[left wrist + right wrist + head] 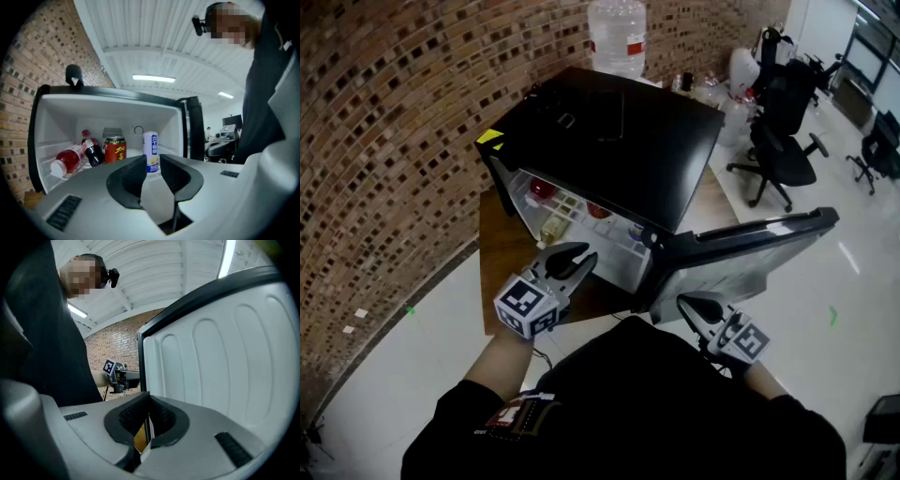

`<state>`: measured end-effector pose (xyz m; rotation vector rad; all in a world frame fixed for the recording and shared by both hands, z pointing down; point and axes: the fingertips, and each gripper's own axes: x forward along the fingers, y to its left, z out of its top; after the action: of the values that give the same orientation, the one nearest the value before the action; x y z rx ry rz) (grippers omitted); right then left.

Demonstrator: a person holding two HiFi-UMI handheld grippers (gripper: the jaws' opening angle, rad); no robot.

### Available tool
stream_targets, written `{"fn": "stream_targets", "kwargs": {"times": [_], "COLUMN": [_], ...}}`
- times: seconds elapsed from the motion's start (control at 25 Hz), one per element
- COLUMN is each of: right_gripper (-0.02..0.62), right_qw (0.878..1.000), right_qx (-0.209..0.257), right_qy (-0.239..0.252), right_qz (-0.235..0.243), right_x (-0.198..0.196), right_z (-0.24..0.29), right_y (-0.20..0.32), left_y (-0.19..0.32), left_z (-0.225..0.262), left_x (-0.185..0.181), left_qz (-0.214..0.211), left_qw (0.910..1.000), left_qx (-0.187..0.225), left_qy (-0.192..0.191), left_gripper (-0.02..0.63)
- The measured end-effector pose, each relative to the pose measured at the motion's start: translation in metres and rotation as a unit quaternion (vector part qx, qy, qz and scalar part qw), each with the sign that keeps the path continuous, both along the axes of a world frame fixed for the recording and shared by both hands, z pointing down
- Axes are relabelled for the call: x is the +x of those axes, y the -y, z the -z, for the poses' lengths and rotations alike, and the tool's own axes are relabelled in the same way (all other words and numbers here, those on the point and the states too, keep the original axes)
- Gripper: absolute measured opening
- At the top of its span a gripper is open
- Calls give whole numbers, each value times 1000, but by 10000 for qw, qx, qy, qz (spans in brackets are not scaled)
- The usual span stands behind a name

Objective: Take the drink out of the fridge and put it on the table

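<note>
Left gripper (577, 261), jaws narrowly apart and empty, lines up with the white-and-blue can (150, 151) inside the open fridge (619, 141). Right gripper (694, 307), jaws together, apparently braces the door (741, 248).

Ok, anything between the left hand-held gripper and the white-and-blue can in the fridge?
Nothing visible: the fridge door is open, and the white-and-blue can stands straight ahead, in line with the left hand-held gripper's open jaws. The red can and cola bottle stand off to its left.
</note>
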<state>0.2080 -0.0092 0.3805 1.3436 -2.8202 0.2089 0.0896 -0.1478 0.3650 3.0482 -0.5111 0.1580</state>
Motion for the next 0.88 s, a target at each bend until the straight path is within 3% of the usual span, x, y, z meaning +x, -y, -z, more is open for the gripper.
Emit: {"fn": "stream_targets", "kwargs": {"times": [0.24,0.4,0.6,0.88], "right_gripper": [-12,-12,-12,-12], "right_qw": [9999,9996,9992,9985], "right_qx": [-56,-131,-145,-184], "right_qy": [11,10,-29,-37], "right_qz": [-132,-256,-384,-519], "right_x": [7,16,27,37], "right_z": [-1,-4,-5,-5], "right_y": [-8,-10,-13,-18], "left_y": [69,104,120,145], "left_z": [-21,-22,-21,-22], "left_x": [14,31,64,78], "left_qz": [1077,1402,1357,1623], "left_qw": [9935,9892,9898,9855], "left_qx": [-333,-357,-264,-59], "left_qy": [144,246,341,484], "left_gripper": [320,403,423,402]}}
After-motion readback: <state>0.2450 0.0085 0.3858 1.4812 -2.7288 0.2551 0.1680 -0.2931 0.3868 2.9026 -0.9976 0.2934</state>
